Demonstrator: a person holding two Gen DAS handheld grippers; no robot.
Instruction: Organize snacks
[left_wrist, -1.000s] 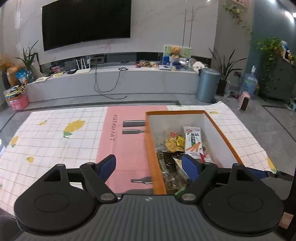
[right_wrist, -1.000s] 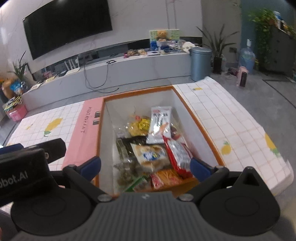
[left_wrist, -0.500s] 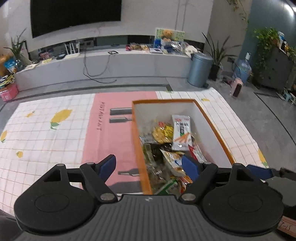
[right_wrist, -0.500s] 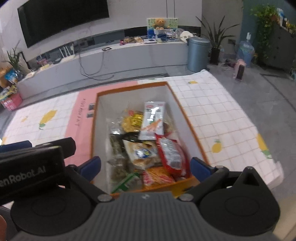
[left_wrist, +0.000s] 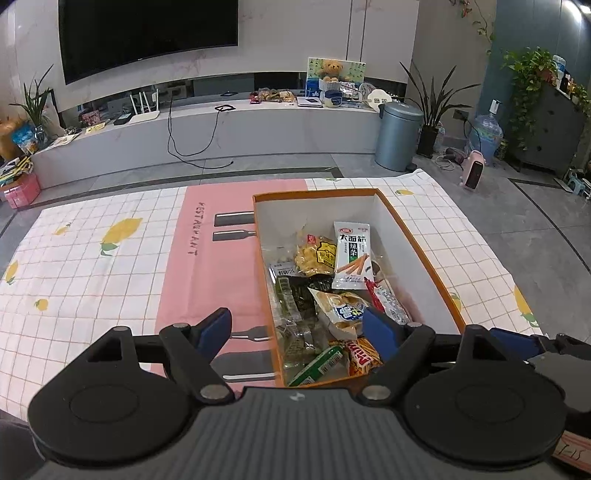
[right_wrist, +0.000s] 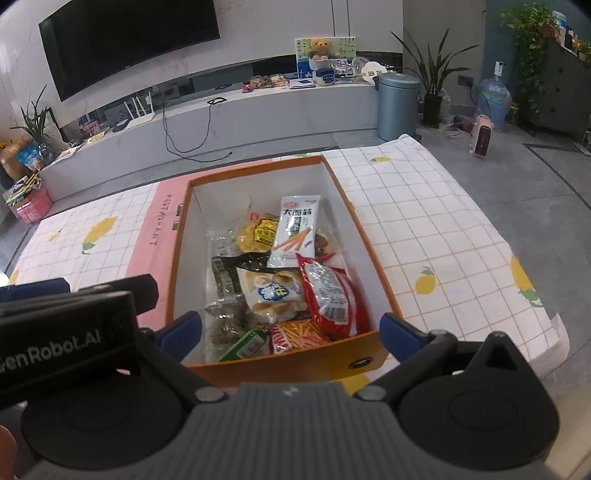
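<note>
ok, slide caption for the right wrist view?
Open right gripper above the orange box of mixed snack packets on a checked cloth.

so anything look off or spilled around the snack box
Nothing spilled: every packet sits inside the orange box, none on the tablecloth. The packets lie heaped at mixed angles, the red packet overlapping others. Both grippers, left and right, are open and empty.

My fingers (left_wrist: 218, 323) carry blue pads on black arms. The box (right_wrist: 364, 236) is orange outside and on its rim, white inside. The cloth (left_wrist: 92, 266) is white with a thin orange grid and yellow lemons, crossed by a pink band (left_wrist: 181, 280) bearing grey cutlery shapes. One packet (right_wrist: 297, 230) is white with orange sticks; another packet (right_wrist: 330, 295) is red and silver.
</note>
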